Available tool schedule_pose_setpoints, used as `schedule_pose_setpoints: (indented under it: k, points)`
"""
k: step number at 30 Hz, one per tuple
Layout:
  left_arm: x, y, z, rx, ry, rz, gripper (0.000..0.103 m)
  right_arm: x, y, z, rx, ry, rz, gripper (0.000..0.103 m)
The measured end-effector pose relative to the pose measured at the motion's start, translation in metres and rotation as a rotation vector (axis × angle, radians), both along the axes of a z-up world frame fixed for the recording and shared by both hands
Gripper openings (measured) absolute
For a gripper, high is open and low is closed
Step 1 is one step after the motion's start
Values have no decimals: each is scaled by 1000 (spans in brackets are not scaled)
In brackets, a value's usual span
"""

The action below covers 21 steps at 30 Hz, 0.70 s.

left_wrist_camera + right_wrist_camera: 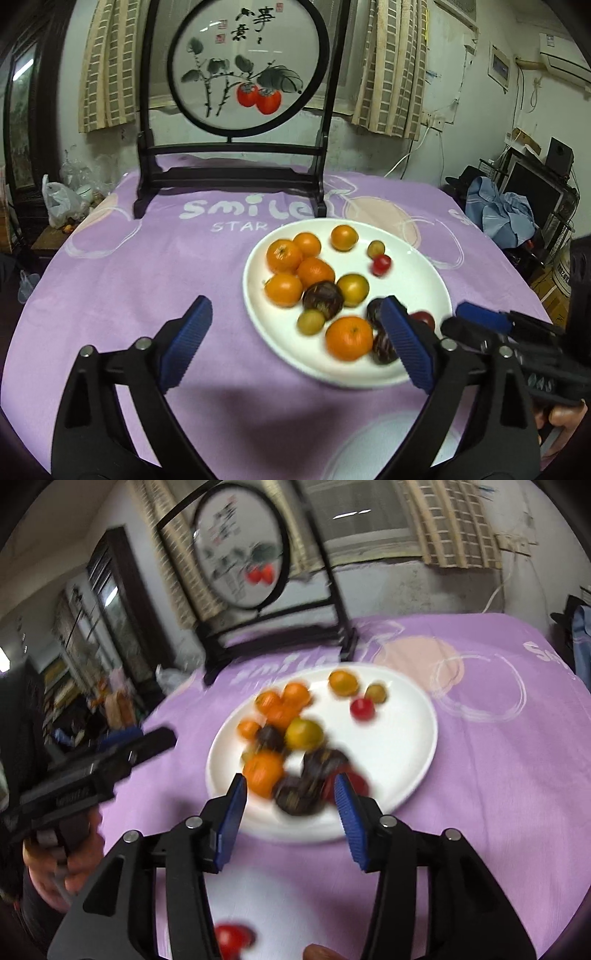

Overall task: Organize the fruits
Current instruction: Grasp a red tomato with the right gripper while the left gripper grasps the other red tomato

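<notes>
Your left gripper [295,334] stands wide open with nothing between its blue pads [186,343] — one pad hangs over the purple cloth [147,280], the other over the near rim of the white plate [406,280]. Your right gripper [290,816] is partly open and also empty, its pads poised above the plate's near edge, just short of a dark fruit [295,797] and an orange [264,771].

The fruits sit together on the plate, which lies on the cloth in front of the framed painting [247,70]. Oranges [283,255] cluster on the plate's left side, dark fruits [323,300] and yellow-green ones [352,290] in the middle, and a small red one [381,264] lies apart toward the far right beside an olive one [376,248]. One red fruit [231,936] sits off the plate, low between the right gripper's arms; the right wrist view is too blurred to tell what it rests on.
</notes>
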<state>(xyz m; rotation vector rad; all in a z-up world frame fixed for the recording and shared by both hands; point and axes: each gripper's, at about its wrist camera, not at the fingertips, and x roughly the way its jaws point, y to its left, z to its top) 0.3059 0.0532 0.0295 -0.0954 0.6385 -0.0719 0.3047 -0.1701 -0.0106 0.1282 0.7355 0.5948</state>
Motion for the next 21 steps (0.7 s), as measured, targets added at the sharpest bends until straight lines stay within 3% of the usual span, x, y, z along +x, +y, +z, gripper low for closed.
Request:
schedule_pose_setpoints:
  k: [10,21]
  points:
    - [-31,27,-40,-22,95,84,99,-74,15,-43,-131,115,138,50]
    - [-35,31,-50,-31,130,100,99,-98,20,-44,-107,136,225,50]
